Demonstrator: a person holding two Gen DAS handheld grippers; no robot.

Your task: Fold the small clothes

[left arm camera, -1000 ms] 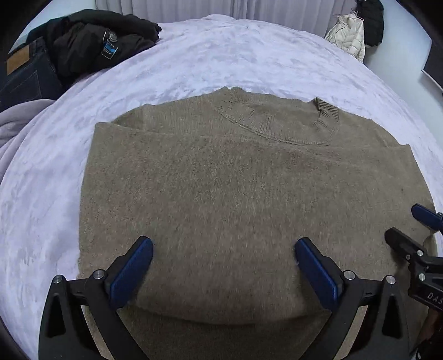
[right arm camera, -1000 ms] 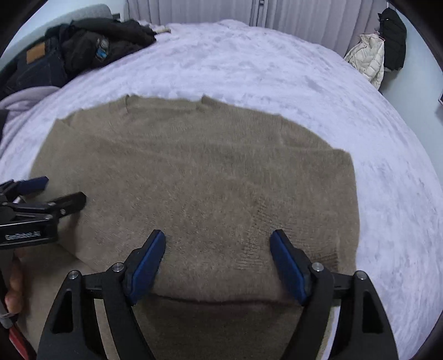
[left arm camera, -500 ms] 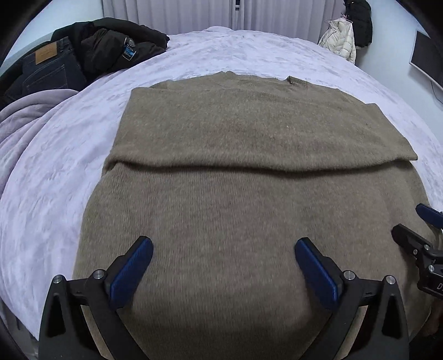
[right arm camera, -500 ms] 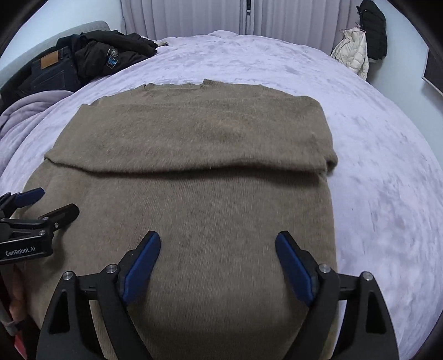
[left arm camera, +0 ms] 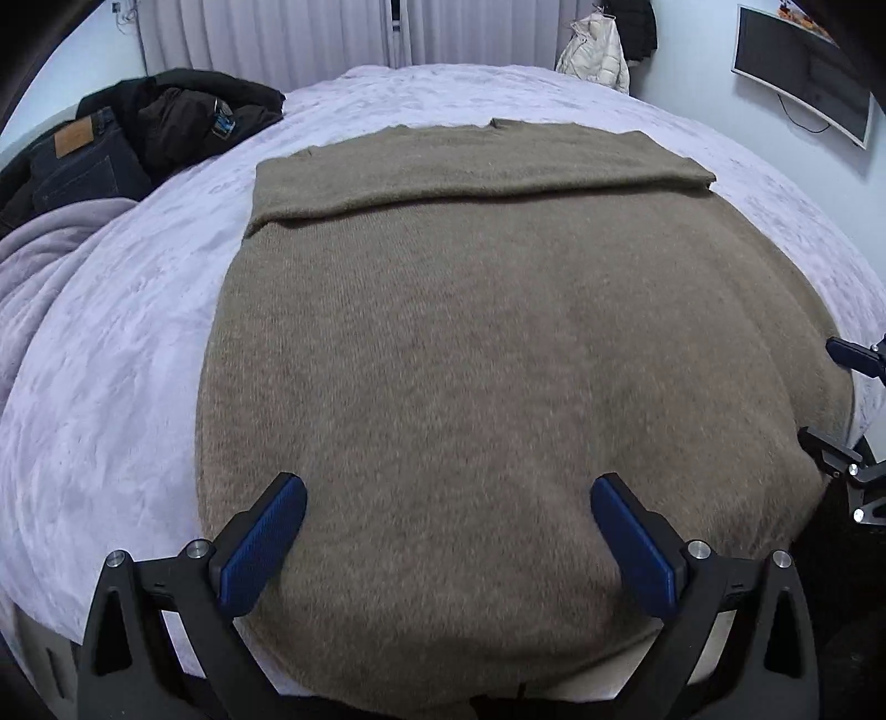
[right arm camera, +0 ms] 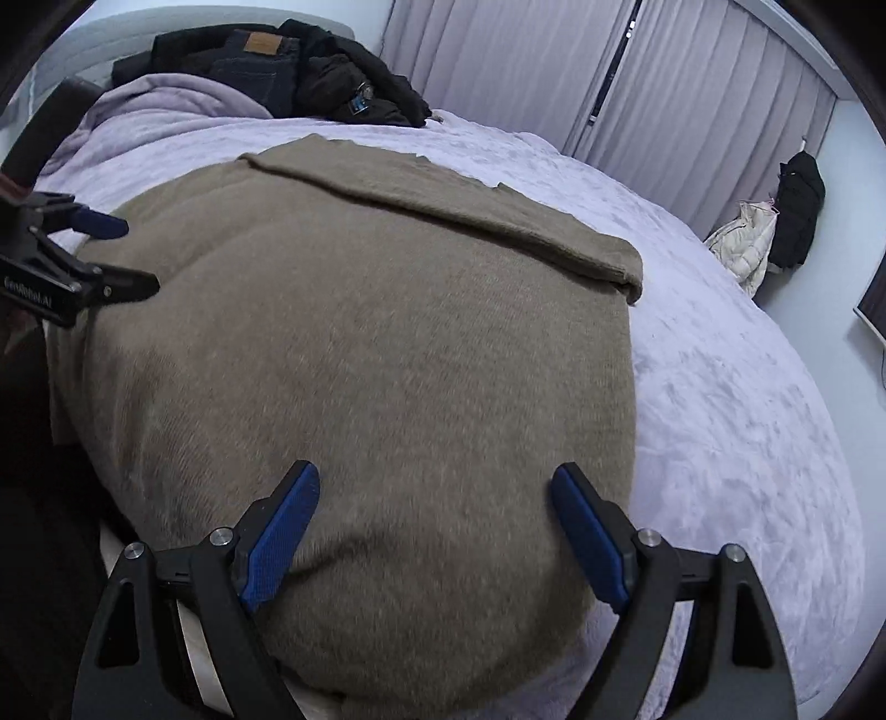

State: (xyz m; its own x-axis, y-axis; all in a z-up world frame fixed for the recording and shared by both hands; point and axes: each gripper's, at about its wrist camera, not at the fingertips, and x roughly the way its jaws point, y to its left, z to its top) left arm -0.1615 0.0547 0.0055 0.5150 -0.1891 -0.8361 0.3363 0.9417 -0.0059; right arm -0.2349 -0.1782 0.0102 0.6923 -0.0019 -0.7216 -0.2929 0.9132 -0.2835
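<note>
A brown knit sweater point(left arm camera: 498, 343) lies flat on the lilac bed, its near part draped over the bed's front edge; it also shows in the right wrist view point(right arm camera: 387, 343). A folded-over layer lies as a band across its far end point(left arm camera: 470, 166). My left gripper point(left arm camera: 448, 531) is open and empty, hovering over the sweater's near left part. My right gripper point(right arm camera: 434, 526) is open and empty over the near right part. Each gripper shows at the edge of the other's view: the right one point(left arm camera: 830, 399), the left one point(right arm camera: 119, 255).
The lilac bed cover point(left arm camera: 111, 360) spreads around the sweater. A pile of dark clothes and jeans point(left arm camera: 127, 144) and a lilac blanket point(left arm camera: 50, 260) lie at the far left. A white jacket point(left arm camera: 595, 50) hangs by the curtains. A monitor point(left arm camera: 803, 66) is on the right wall.
Both grippers have drawn back toward the bed's front edge and tilted up, staying open. The sweater now looks farther away, with its folded band at the far end.
</note>
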